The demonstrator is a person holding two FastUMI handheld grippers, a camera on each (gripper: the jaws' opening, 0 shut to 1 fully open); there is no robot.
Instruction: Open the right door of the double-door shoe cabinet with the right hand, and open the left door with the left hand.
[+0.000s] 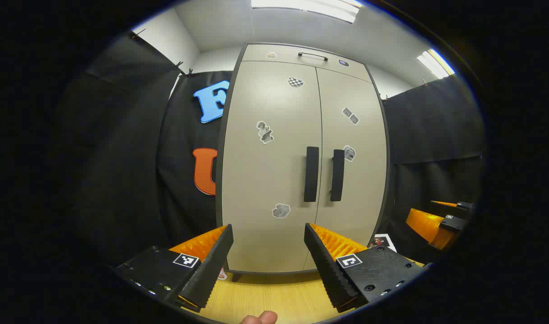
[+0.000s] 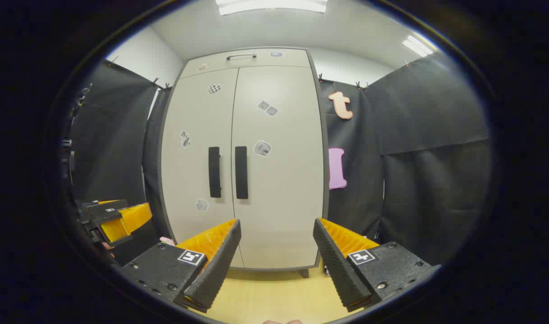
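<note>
Before the booth's closed shoe cabinet [image 1: 301,157], left gripper [image 1: 269,234] and right gripper [image 2: 277,229] hover level, jaws spread wide, holding nothing.

Black cloth walls [image 2: 427,135] enclose the booth; a pale wooden floor [image 1: 274,297] lies below, ceiling light panels [image 2: 269,5] glow above.

I can't make out stickers [image 1: 265,132] on shoe cabinet [image 1: 274,180] doors, too small. Cabinet base hidden behind my left gripper [image 1: 269,234] fingers. Right gripper [image 1: 438,220] cut off at edge in left gripper view (jaw gap unreadable there). Paper sheet [image 1: 382,241] on floor half hidden.
</note>
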